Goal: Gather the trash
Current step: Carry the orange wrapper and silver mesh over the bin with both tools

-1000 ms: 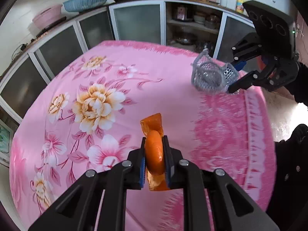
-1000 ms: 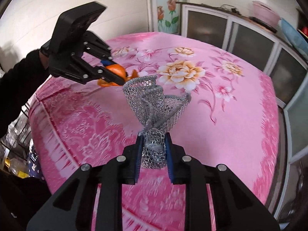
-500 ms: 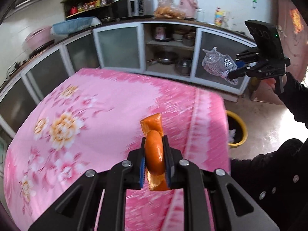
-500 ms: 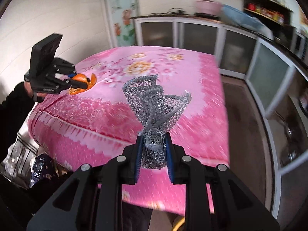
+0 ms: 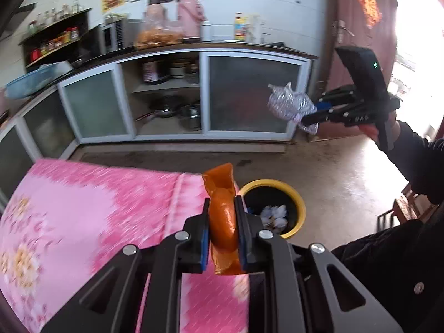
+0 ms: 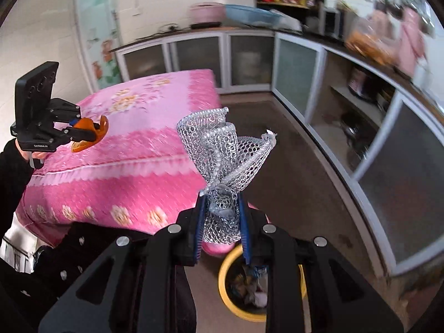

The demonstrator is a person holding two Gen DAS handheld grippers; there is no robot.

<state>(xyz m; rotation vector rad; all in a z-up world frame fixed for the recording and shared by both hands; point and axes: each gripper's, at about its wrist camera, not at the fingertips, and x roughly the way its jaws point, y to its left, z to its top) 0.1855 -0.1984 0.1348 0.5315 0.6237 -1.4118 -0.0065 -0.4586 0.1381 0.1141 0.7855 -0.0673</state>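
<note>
My left gripper (image 5: 222, 211) is shut on an orange wrapper (image 5: 222, 219), held above the corner of the pink table; it also shows in the right wrist view (image 6: 88, 131). My right gripper (image 6: 220, 208) is shut on a grey foam net (image 6: 222, 149), held in the air over the floor; it also shows in the left wrist view (image 5: 288, 105). A yellow-rimmed trash bin (image 5: 298, 208) with crumpled paper inside stands on the floor by the table corner, below both grippers. In the right wrist view the bin (image 6: 224, 283) lies just under my fingers.
The table with the pink flowered cloth (image 5: 83, 208) fills the lower left. White cabinets with frosted doors (image 5: 244, 94) line the far wall, with pots on open shelves. A dark red door (image 5: 360, 27) is at the right. The floor (image 5: 333, 172) is bare concrete.
Both grippers have swung away from the table top toward the floor beside it, each holding its piece. The yellow bin has come into view under them.
</note>
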